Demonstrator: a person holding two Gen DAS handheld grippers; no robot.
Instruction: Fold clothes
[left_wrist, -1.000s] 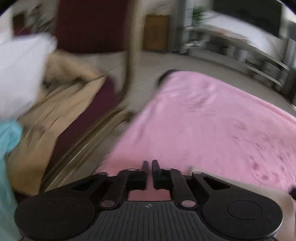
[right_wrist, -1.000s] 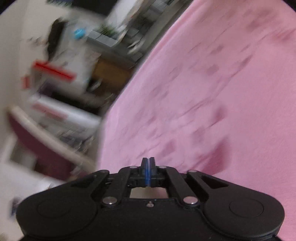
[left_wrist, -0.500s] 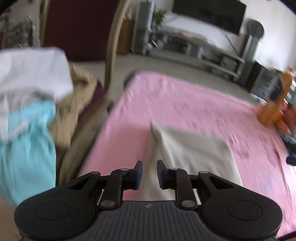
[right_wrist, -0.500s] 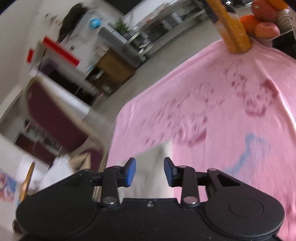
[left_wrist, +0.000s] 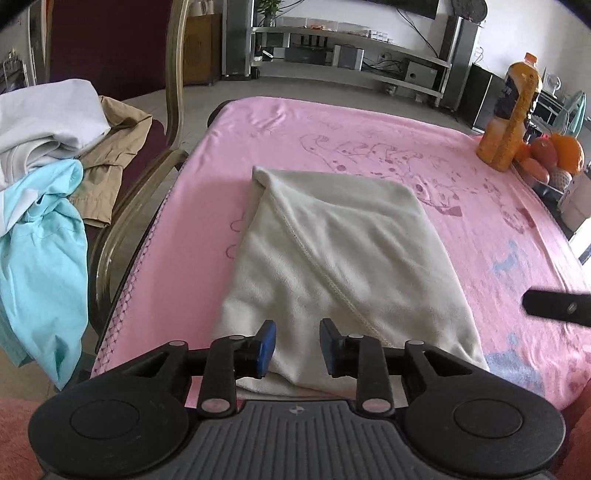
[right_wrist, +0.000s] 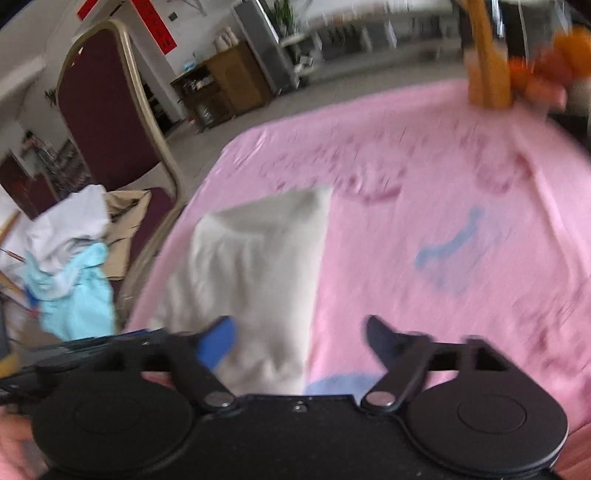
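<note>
Cream garment (left_wrist: 332, 258) lay folded flat mid pink cloth (left_wrist: 480, 177), unfolded pile (left_wrist: 48, 155) on the chair at 9 o'clock. Left gripper (left_wrist: 297, 347) and right gripper (right_wrist: 299, 338) were spread, empty. If refolding: grip corners evenly, keep edges aligned

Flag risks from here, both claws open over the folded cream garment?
1. The cream garment lies near the pink cloth's left edge; a push could slide it off toward the chair.
2. The left claw and right claw hover close together; they could collide.
3. A low pinch might grab the pink cloth too.
</note>
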